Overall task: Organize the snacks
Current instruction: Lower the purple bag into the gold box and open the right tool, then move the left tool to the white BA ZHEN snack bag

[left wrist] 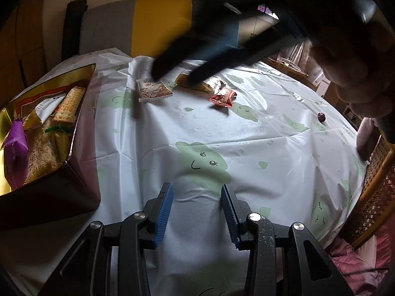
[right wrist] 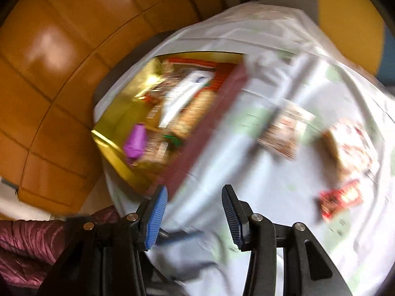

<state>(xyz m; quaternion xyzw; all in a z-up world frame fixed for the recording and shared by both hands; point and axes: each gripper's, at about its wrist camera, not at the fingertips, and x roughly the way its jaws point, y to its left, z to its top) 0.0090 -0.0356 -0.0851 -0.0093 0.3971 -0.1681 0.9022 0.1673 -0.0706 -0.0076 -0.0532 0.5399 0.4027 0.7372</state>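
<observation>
A box with a gold inside stands at the left and holds crackers, a purple packet and other snacks. Loose on the cloth lie a white packet, a yellow packet, a grey wrapper and a red packet. My left gripper hovers open over bare cloth, with nothing between its blue pads. My right gripper is a dark blur above the far packets. In the right wrist view the right gripper is open and empty beside the box, with the red packet off to its right.
A small dark round thing lies far right on the white tablecloth printed with green clouds. A grey and yellow chair back stands behind the table, a wicker chair at right. A person's maroon sleeve shows low left.
</observation>
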